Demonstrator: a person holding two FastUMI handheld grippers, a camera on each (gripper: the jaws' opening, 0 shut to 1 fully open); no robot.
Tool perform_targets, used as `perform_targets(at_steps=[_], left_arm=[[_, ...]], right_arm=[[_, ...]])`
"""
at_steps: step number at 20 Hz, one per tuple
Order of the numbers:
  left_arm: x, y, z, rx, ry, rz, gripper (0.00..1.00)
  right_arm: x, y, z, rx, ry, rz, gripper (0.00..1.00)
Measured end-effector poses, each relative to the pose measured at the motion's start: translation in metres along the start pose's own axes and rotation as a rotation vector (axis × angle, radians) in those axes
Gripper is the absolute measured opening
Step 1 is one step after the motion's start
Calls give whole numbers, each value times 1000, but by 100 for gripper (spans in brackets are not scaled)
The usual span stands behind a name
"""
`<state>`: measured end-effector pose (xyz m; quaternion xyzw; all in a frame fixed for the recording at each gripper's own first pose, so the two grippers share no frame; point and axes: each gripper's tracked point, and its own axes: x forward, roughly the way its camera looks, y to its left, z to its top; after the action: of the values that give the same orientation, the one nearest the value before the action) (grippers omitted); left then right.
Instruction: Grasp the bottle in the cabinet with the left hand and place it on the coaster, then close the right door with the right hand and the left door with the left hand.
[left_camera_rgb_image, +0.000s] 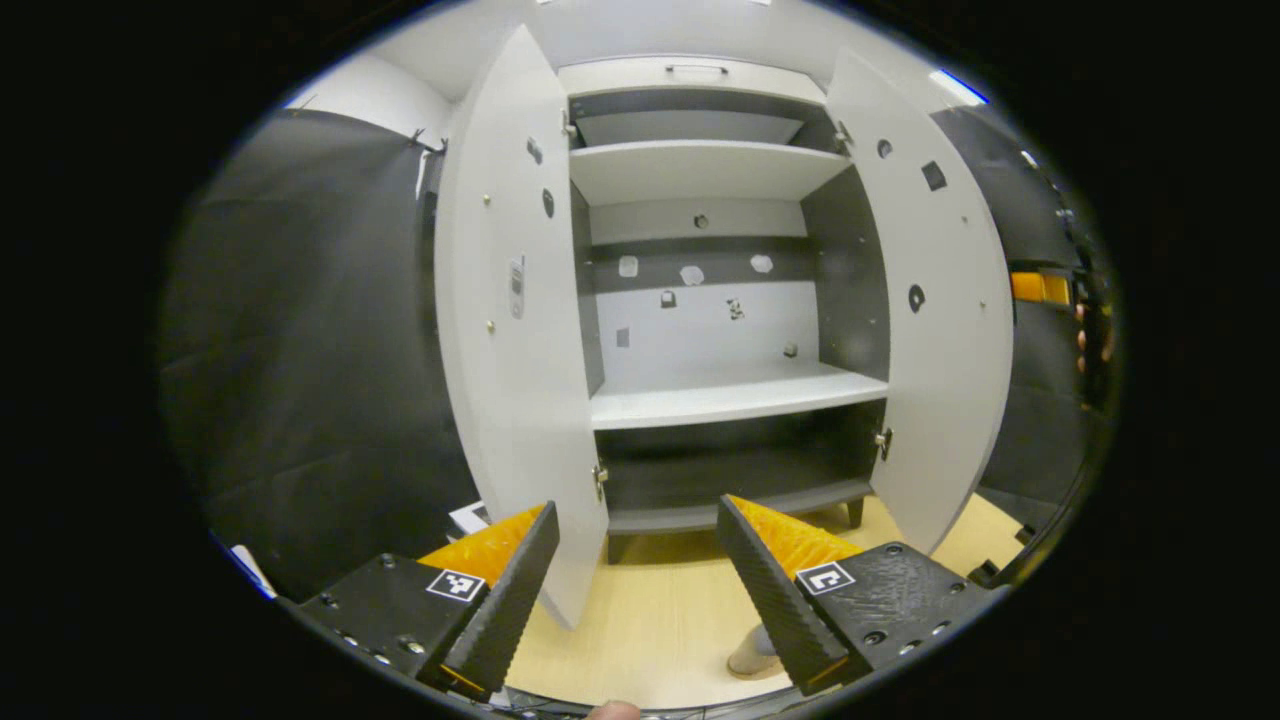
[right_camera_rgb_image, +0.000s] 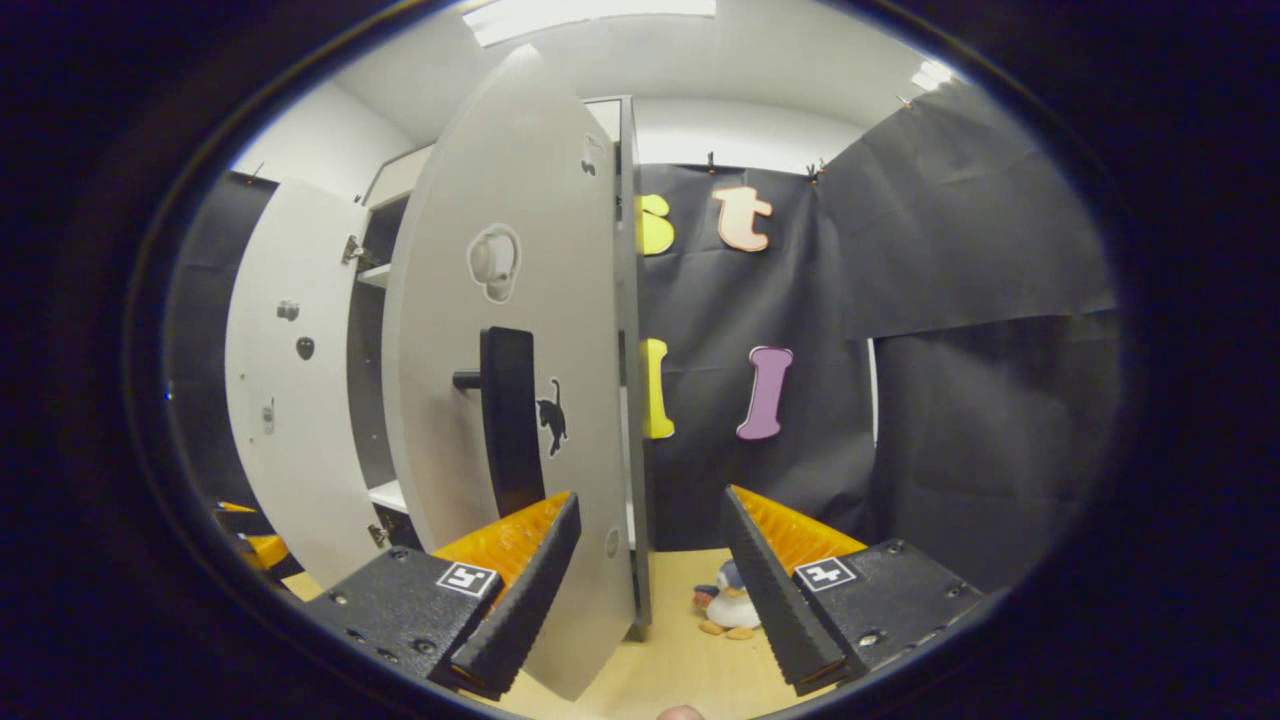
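In the left gripper view the left door (left_camera_rgb_image: 510, 330) stands swung wide at the left edge of the cabinet (left_camera_rgb_image: 700, 300), its inner face turned to the camera, which leaves the whole interior open to a reach. The shelves (left_camera_rgb_image: 735, 395) between the doors look bare; I cannot make out the bottle or the coaster on any of them, nor on the floor (left_camera_rgb_image: 660, 610) in front. The left gripper (left_camera_rgb_image: 635, 575) hangs low before the cabinet with its fingers spread wide and nothing between them, squared to the opening rather than to either door. At the right edge the right door (left_camera_rgb_image: 935, 320) is likewise swung out.

In the right gripper view the right door (right_camera_rgb_image: 520, 380) is seen from outside, its free edge running down between the spread fingers of the right gripper (right_camera_rgb_image: 650, 590), which holds nothing. That straddle, near the dark handle (right_camera_rgb_image: 508, 420), suits pushing this door shut, which I judge to be the step in hand. A small toy (right_camera_rgb_image: 728, 605) lies on the floor beyond, clear of the swing
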<state>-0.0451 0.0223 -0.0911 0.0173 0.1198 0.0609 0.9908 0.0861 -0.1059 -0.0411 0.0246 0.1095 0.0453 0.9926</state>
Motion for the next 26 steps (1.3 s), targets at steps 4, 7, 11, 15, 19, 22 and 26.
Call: perform_targets(at_steps=[4,7,11,15,19,22,26], left_arm=[[-6,32,32,-2,-42,80,96],[-6,53,38,-23,-23,115,97],[-8,82,45,-117,-31,175,99],[-9,111,49,-118,-39,220,96],[-6,132,59,-125,-37,243,100],[-2,147,73,-143,-52,259,100],[9,171,83,-116,-61,275,100]], right_arm=[[9,25,-3,40,18,64,93],[16,43,-3,28,20,101,94],[31,68,-6,54,32,151,94],[48,109,-6,99,34,234,91],[59,134,1,90,19,262,91],[56,142,5,79,4,271,96],[50,131,5,78,-3,232,96]])
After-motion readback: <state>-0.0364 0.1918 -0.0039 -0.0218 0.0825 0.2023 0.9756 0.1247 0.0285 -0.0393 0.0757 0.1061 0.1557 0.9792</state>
